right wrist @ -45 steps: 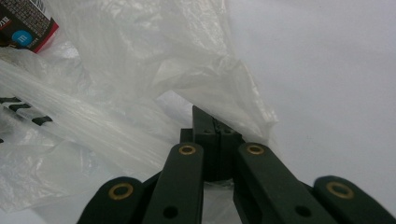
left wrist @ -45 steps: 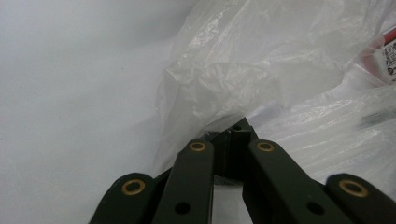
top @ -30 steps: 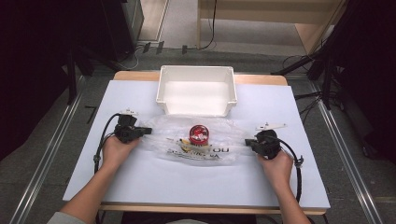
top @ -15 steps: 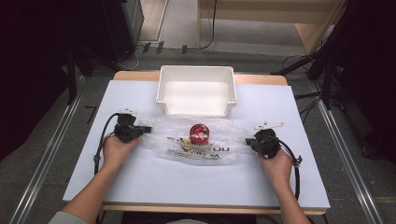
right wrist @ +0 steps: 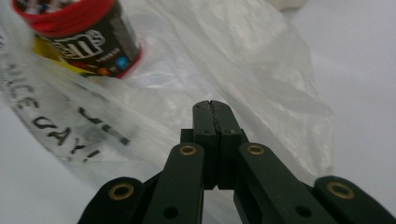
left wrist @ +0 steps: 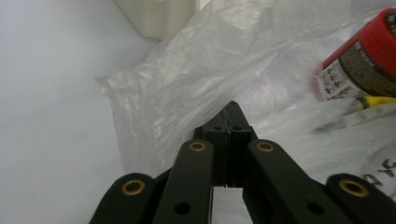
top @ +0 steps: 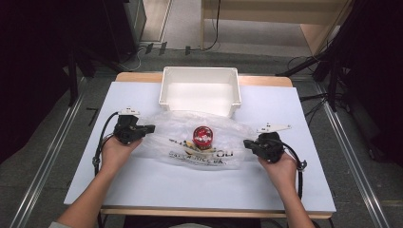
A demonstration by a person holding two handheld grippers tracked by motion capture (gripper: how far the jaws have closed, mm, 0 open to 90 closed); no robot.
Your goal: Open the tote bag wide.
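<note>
Pinching both ends of the bag (top: pixel 199 142) right now: left gripper (top: pixel 142 129) and right gripper (top: pixel 251 144) each clamped on plastic, can (top: pixel 203 136) sitting inside mid-table. Next I reckon it's an even lift toward the bin (top: pixel 199 90) so the can doesn't roll out. White table (top: pixel 294 190), dark room, cables on the floor.

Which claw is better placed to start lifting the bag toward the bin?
Probably neither alone. The left claw and right claw are each shut on an opposite end of the plastic bag, with the candy tub midway between. The white bin sits straight ahead, so lift with both.
</note>
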